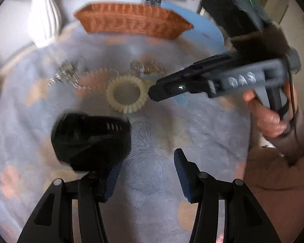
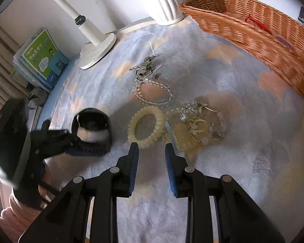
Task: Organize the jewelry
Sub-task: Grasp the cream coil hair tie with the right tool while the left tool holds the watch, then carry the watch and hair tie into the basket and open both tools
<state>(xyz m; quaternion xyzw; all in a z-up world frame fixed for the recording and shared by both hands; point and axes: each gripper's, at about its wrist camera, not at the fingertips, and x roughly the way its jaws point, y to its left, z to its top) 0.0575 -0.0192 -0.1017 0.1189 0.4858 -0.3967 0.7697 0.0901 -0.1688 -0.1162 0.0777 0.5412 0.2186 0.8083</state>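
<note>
- The jewelry — a cream coil bracelet [image 2: 145, 128], a clear bead ring [image 2: 153, 93], a tangled pile [image 2: 200, 123] and silver charms [image 2: 147, 65] — lies mid-bench on a floral cloth [image 2: 223, 77].
- A black open case [image 2: 92, 130] sits just left of it.
- The left gripper [image 1: 145, 174] has its fingers spread, one touching the case.
- The right gripper [image 2: 152, 163] has its fingers parted, holding nothing, near the coil.
- A wicker basket [image 2: 253, 32] stands at the far edge, with white lamp bases [image 2: 97, 50] and books [image 2: 41, 60] beyond.

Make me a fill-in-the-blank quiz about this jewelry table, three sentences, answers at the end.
1. The wicker basket already holds a thin ____ cord.
2. The cream coil bracelet lies just ahead of the ____ claw.
3. The black box sits against the ____ claw, and its lid is open.

Missing words: red; right; left
</note>
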